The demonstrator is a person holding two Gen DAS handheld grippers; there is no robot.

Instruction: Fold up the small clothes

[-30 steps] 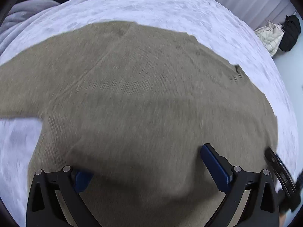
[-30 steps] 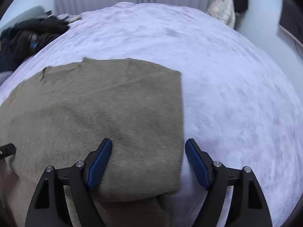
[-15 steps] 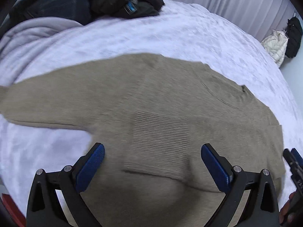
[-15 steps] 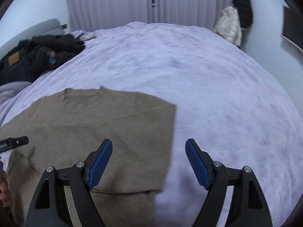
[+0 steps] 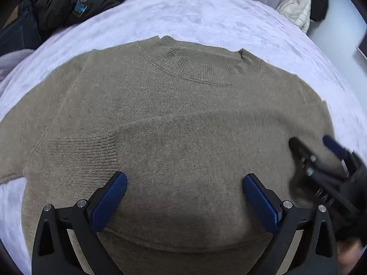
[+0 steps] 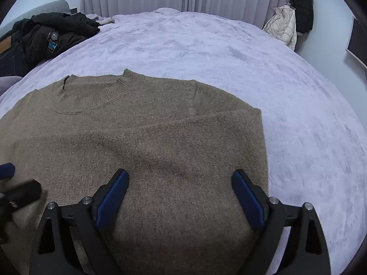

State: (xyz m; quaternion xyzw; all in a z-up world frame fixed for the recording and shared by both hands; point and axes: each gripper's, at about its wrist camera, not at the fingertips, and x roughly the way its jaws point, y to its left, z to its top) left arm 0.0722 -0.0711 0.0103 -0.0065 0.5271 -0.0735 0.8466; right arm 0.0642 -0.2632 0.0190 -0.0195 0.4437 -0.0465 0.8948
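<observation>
A tan knit sweater (image 5: pixel 179 119) lies flat on the bed, collar (image 5: pixel 201 66) at the far side. It also shows in the right wrist view (image 6: pixel 146 142), where its right sleeve is folded across the body, leaving a straight right edge. My left gripper (image 5: pixel 184 194) is open and empty, hovering over the sweater's lower middle. My right gripper (image 6: pixel 180 192) is open and empty over the sweater's folded right part. The right gripper also shows at the right edge of the left wrist view (image 5: pixel 321 160).
The bed has a pale lilac fuzzy cover (image 6: pixel 229 52). A heap of dark clothes (image 6: pixel 50 39) lies at its far left. A cream jacket (image 6: pixel 282 27) and a black one hang at the far right by the curtains.
Both grippers have pulled back and up from the sweater and turned toward its collar. The sleeve cuff now lies on the sweater's body. Both stay open.
</observation>
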